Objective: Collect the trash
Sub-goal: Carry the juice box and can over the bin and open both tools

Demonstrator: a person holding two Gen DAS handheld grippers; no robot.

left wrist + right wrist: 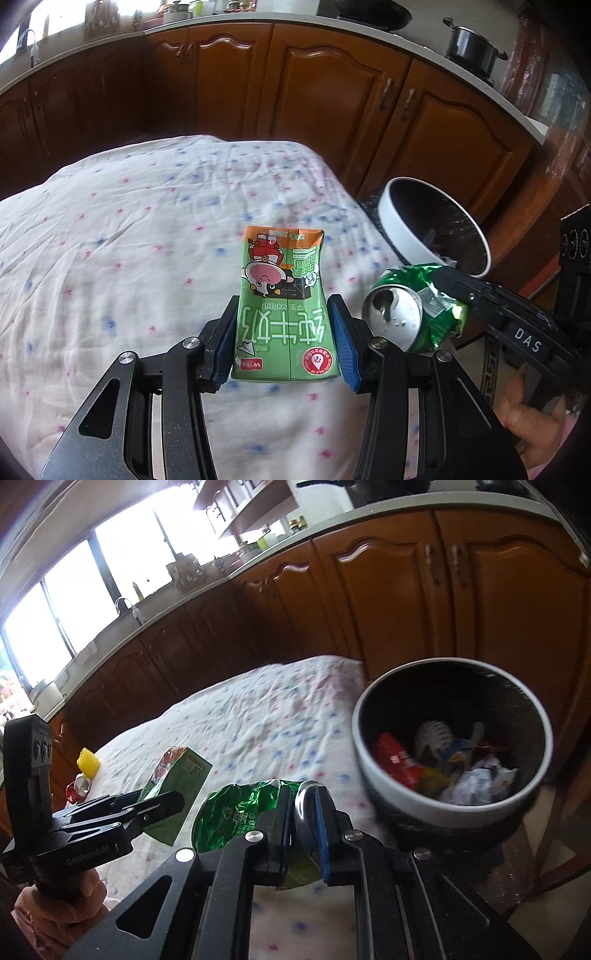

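My left gripper (283,332) is shut on a green milk carton (282,295), held above the floral cloth; the carton also shows in the right wrist view (177,775). My right gripper (301,808) is shut on a crushed green can (236,812), which also shows in the left wrist view (410,306) just right of the carton. The trash bin (406,794), white with a black liner, stands to the right beyond the table edge and holds several pieces of trash. It also shows in the left wrist view (399,225).
The table is covered by a white cloth with pink and blue dots (129,240). A yellow object (88,762) and a red can (79,786) lie at its far left. Brown cabinets (295,92) run behind, with a pot (472,44) on the counter.
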